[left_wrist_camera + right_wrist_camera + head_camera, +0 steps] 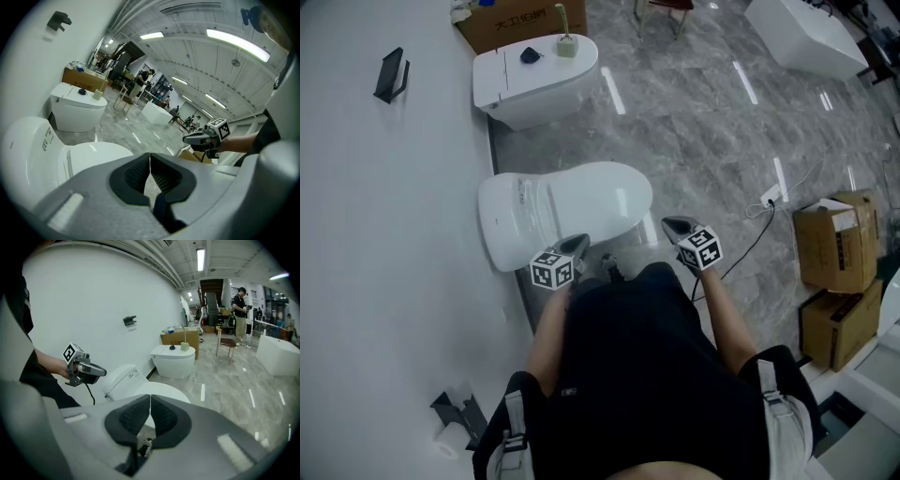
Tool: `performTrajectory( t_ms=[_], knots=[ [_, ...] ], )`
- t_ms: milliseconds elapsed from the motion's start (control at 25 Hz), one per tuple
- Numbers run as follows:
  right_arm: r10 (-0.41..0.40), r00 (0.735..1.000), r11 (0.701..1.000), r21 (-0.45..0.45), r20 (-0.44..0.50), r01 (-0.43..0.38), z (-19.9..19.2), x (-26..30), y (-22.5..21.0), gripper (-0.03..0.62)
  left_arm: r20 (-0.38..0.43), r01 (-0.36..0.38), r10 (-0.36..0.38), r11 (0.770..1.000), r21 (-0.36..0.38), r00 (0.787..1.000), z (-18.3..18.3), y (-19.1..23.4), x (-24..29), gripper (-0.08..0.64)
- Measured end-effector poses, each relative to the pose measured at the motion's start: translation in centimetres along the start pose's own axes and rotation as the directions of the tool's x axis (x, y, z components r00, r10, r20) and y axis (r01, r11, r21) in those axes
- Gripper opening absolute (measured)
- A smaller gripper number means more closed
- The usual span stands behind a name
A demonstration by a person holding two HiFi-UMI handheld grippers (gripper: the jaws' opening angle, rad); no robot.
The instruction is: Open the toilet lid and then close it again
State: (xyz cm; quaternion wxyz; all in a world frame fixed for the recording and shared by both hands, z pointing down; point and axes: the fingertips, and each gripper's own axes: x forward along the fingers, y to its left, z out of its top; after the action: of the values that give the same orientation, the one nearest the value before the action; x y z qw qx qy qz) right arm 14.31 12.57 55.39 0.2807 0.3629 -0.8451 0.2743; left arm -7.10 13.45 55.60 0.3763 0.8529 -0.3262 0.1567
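Observation:
The white toilet [581, 199] stands against the left wall with its lid [600, 192] down. My left gripper [579, 244] is shut and empty, with its tip at the lid's near edge; I cannot tell whether it touches. In the left gripper view the shut jaws point over the lid [93, 154]. My right gripper [669, 225] is also shut and empty, and hangs over the floor just beside the bowl's front end. In the right gripper view the toilet [140, 387] lies beyond the closed jaws, and the left gripper [96, 371] shows at its left.
A second white toilet [534, 75] stands further along the wall, with a cardboard box [520, 23] behind it. Two cardboard boxes [836, 244] sit at the right, near a floor socket with a cable [769, 197]. A paper holder [455, 412] hangs on the wall beside me. People stand far back in the hall.

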Motion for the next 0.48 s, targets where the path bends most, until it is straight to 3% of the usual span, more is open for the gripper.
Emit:
performTrajectory(
  t_ms=[480],
  knots=[
    [0.051,0.997,0.998,-0.027,-0.057,-0.052,1.1,2.8,0.3,0.003,-0.016,-0.05,0.05,0.998,-0.022,0.999,-1.1,2.0,-1.1,0.012]
  ],
)
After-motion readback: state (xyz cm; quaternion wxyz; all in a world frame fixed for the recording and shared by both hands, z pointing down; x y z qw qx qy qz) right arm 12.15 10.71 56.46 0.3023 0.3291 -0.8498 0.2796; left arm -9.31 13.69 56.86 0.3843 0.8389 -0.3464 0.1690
